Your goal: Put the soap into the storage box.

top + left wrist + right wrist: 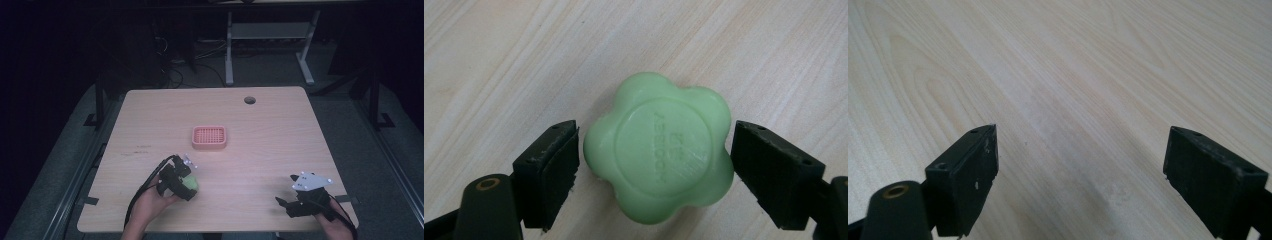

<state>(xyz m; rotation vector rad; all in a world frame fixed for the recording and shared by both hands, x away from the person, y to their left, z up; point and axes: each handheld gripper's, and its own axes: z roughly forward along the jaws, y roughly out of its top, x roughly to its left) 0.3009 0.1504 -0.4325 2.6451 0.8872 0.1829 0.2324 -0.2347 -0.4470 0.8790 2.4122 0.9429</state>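
Observation:
A green flower-shaped soap (659,150) lies flat on the wooden table, with raised lettering on its top. My left gripper (654,167) is open and straddles it, one black pad close to each side and a thin gap on the left. In the high view the soap (192,183) sits at the front left, under the left gripper (187,188). A pink slotted dish (209,137) stands in the middle of the table, beyond the soap. My right gripper (281,202) rests at the front right. It is open (1080,175) over bare wood, with nothing between its pads.
The table (280,150) has a round cable hole (249,100) near its far edge. Beyond the table, a dark floor holds cables and a white desk frame (229,45). A hand holds each gripper at the near edge.

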